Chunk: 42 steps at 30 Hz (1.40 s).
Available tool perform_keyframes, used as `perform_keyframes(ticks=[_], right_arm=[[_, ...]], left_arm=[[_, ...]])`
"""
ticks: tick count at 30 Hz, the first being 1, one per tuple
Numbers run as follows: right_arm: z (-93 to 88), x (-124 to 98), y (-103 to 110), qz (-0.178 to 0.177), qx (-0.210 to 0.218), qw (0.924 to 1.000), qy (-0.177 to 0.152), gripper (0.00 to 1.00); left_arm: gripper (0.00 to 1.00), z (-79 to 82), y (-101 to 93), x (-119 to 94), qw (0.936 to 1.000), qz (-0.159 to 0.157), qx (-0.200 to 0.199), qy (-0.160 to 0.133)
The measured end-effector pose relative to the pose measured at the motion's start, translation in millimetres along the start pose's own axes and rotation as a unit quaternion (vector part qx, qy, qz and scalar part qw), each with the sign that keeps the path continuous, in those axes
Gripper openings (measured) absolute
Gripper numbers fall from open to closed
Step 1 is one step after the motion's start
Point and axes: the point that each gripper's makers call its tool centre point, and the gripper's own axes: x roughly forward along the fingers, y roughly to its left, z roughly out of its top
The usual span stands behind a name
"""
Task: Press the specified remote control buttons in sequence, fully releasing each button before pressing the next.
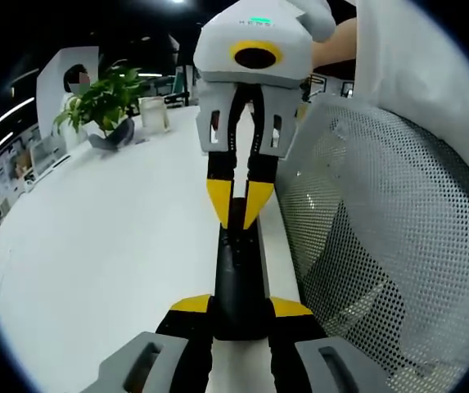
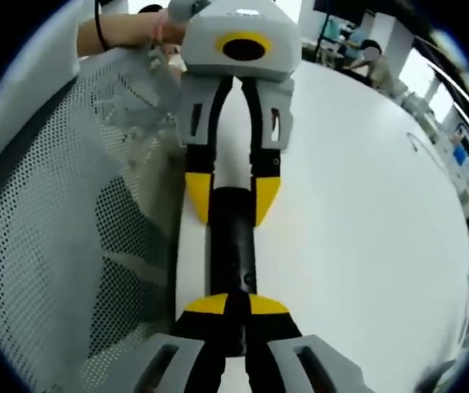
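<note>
A slim black remote point(image 1: 238, 278) lies lengthwise along the white table's point(image 1: 111, 237) edge. My left gripper point(image 1: 241, 307) is shut on its near end, one yellow-tipped jaw on each long side. In the left gripper view my right gripper point(image 1: 239, 209) comes down from above, its tips drawn together over the remote's far end. In the right gripper view the remote point(image 2: 232, 246) runs up to the left gripper point(image 2: 232, 196), which clamps it, while my right gripper point(image 2: 234, 307) is shut with its tips on the remote's top face. No buttons are readable.
A grey mesh chair back point(image 1: 365, 246) point(image 2: 70, 229) stands close beside the table edge next to the remote. A potted plant point(image 1: 103, 102) and a clear container point(image 1: 154, 115) sit far back. A person's arm point(image 2: 128, 29) holds the left gripper. The table point(image 2: 365, 205) stretches wide beyond.
</note>
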Motion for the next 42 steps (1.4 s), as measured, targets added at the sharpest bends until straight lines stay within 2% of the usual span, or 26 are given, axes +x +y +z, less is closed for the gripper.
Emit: perform_keyframes(ticks=[4, 6, 8, 10, 12, 15, 17, 22, 26, 34, 37, 38, 42], right_arm=[[0.0, 1.8, -0.9, 0.009, 0.049, 0.9987, 0.013, 0.04], [-0.1, 2.0, -0.6, 0.011, 0.035, 0.9992, 0.017, 0.04], [-0.4, 1.6, -1.1, 0.012, 0.048, 0.9987, 0.016, 0.04], [-1.0, 0.9, 0.9, 0.009, 0.034, 0.9993, 0.010, 0.04], [-0.4, 0.2, -0.1, 0.009, 0.046, 0.9989, 0.005, 0.04], [-1.3, -0.7, 0.5, 0.019, 0.030, 0.9994, -0.004, 0.04], [-0.6, -0.6, 0.1, 0.022, 0.034, 0.9992, -0.006, 0.04], [-2.3, -1.5, 2.1, 0.017, 0.022, 0.9996, -0.006, 0.04], [-4.0, -2.6, 2.8, 0.016, 0.033, 0.9993, -0.005, 0.04], [-3.9, -1.1, 6.3, 0.008, 0.025, 0.9996, 0.013, 0.05], [-4.1, -0.6, 6.7, -0.002, -0.007, 0.9995, 0.032, 0.05], [-4.7, 0.1, 6.9, -0.004, 0.024, 0.9991, 0.034, 0.05], [-6.1, -0.8, 4.3, 0.003, 0.036, 0.9991, 0.022, 0.05]], left_arm=[[0.24, 0.2, -0.5, -0.3, 1.0000, 0.000, 0.000, 0.000], [0.24, 0.3, -0.7, -0.4, 1.0000, -0.001, -0.002, -0.001], [0.24, 0.3, -0.8, -0.6, 1.0000, -0.001, -0.001, 0.000], [0.24, 0.0, -0.9, -0.5, 1.0000, -0.001, 0.000, 0.001], [0.24, -0.1, -1.2, -0.6, 1.0000, -0.001, 0.002, 0.002], [0.24, 0.0, -1.6, -0.6, 1.0000, 0.000, 0.002, 0.001], [0.24, 0.0, -1.7, -0.7, 1.0000, 0.000, 0.004, 0.000], [0.24, 0.1, -1.1, -0.5, 1.0000, 0.000, 0.003, 0.001], [0.24, 0.3, -0.9, -0.3, 1.0000, -0.001, 0.004, 0.001], [0.24, 0.7, -1.2, 0.0, 1.0000, -0.001, 0.005, 0.002], [0.24, 0.7, -1.4, 0.2, 1.0000, -0.001, 0.006, 0.000], [0.24, 0.8, -1.4, 0.3, 1.0000, -0.001, 0.006, 0.000], [0.24, 0.8, -1.3, 0.5, 1.0000, -0.002, 0.004, 0.000]])
